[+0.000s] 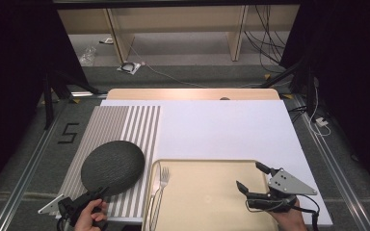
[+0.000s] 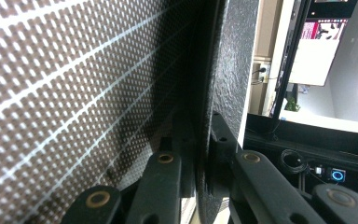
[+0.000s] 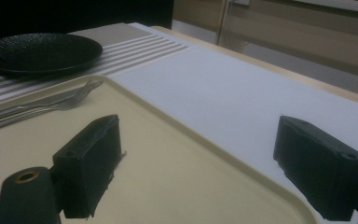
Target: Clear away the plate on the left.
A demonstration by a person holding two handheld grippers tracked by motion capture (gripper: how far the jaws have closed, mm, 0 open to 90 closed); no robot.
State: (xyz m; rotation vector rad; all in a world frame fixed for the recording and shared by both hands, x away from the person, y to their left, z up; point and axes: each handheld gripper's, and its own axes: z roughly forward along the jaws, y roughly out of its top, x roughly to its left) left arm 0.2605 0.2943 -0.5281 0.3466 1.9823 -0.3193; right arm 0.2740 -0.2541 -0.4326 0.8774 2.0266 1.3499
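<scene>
At the worktop's [image 1: 231,130] near left corner, on the striped mat [image 1: 125,126], lies the dark plate [image 1: 112,166], its near rim pinched between the closed jaws of the left tool [image 1: 98,193]. Along the near edge sits the beige tray [image 1: 207,192] with a fork [image 1: 162,179] inside; over it hovers the right tool [image 1: 250,179], jaws wide apart and empty.
</scene>
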